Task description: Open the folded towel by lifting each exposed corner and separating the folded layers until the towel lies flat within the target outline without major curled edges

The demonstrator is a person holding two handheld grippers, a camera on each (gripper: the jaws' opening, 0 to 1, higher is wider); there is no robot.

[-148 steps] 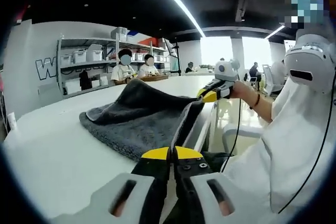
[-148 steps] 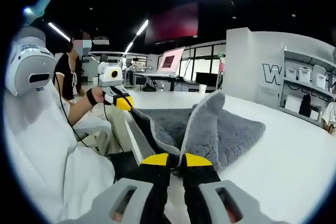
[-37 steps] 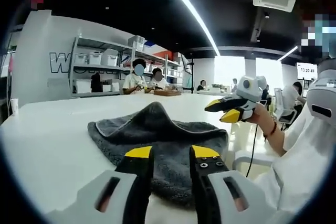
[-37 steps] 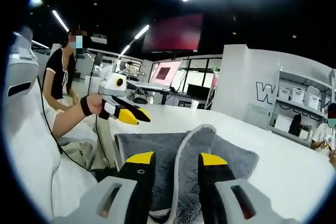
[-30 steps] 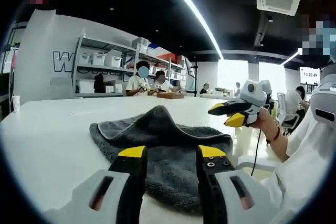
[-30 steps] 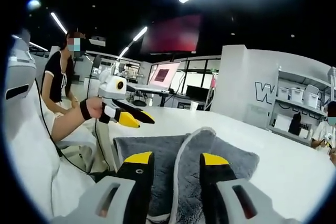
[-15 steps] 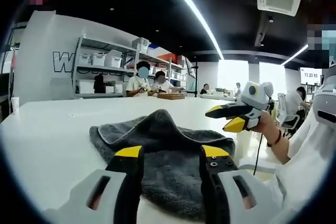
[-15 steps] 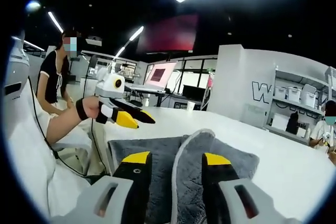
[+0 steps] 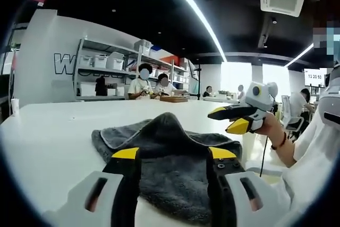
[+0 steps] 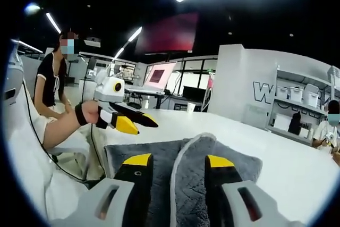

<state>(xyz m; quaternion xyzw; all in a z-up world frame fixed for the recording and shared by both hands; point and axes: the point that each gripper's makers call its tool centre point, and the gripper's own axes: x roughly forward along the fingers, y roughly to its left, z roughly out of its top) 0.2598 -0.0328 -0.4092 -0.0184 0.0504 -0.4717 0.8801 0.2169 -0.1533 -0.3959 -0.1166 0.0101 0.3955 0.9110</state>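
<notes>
1. While both grippers hover with jaws spread, the grey towel [image 9: 170, 158] lies bunched at lower centre on the white table [image 9: 48, 136].
2. Left gripper [image 9: 172, 153] and right gripper [image 10: 178, 160] hold nothing.

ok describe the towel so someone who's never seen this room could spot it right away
Start at the big white table that runs toward the shelving with storage boxes on the far wall. Near the table's near edge lies the towel, just beyond the open left gripper and open right gripper. It is the one dark grey fluffy cloth with a pale trimmed edge, humped into a ridge in the middle.
</notes>
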